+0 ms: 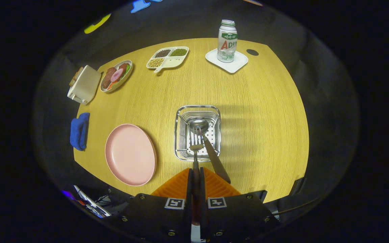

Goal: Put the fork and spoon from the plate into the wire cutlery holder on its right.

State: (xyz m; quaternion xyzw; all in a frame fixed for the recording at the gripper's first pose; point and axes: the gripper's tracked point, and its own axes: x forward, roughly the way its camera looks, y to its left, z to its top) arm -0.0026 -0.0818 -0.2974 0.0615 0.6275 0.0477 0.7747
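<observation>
Gripper: the gripper (196, 175) has its two fingers pressed together on the fork's handle, which runs straight back between them.
Fork: a steel fork (196, 145) with a darker handle; its tines reach over the near rim of the wire cutlery holder, pointing away from the fingers.
Spoon: a shiny spoon (204, 135) stands in the holder, bowl towards the far side, its handle leaning out over the near rim just right of the fork.
Wire cutlery holder: a square chrome wire basket (181, 131) with a perforated floor, mid-table, just ahead of the fingers.
Plate: a pink round plate (130, 154), bare, just left of the holder, by the table's near edge.
Table: light wood grain (258, 111).
Far edge: a bottle (227, 41) on a white square coaster (240, 62); large red "AD" reads on its label, the smaller print too fine to tell.
Far left: a divided dish of beans (167, 58), a plate of food (116, 75), a cream toaster (83, 84) at the corner.
Left edge: a blue cloth (79, 131).
</observation>
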